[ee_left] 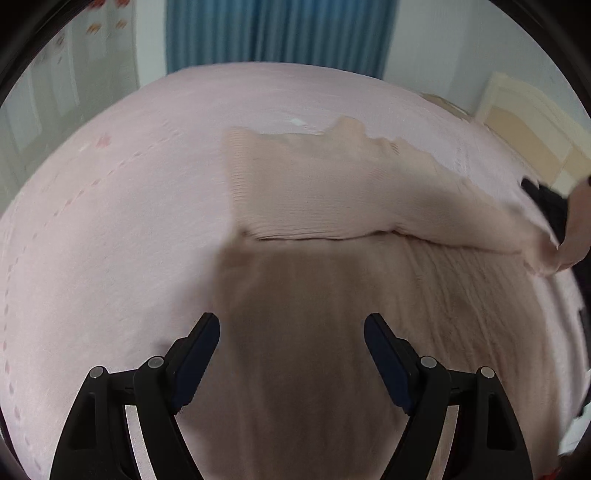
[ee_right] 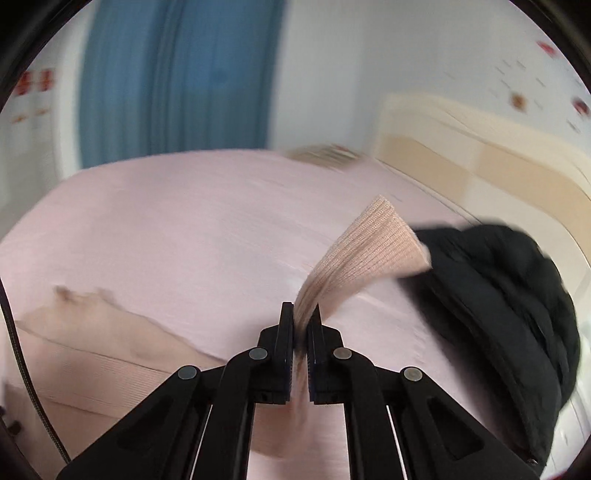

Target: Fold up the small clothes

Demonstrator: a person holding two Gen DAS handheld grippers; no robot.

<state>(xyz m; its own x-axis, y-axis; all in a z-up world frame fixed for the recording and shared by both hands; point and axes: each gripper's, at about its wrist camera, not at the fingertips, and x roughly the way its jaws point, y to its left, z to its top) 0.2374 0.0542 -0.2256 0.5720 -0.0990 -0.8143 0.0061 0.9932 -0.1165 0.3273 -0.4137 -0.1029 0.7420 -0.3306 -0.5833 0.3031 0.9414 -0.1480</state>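
A pale peach ribbed sweater (ee_left: 314, 192) lies on the pink bed sheet (ee_left: 110, 240). One part is folded over the body, and its sleeve stretches away to the right. My left gripper (ee_left: 291, 325) is open and empty, hovering over the near part of the sweater. My right gripper (ee_right: 303, 314) is shut on the sweater's sleeve cuff (ee_right: 373, 243), which fans up and away from the jaws. The sweater body (ee_right: 92, 350) shows at the lower left of the right wrist view.
A black garment (ee_right: 509, 314) lies heaped on the bed to the right of the sleeve. A cream headboard (ee_right: 480, 166) stands behind it. Blue curtains (ee_left: 277, 33) hang beyond the far edge of the bed.
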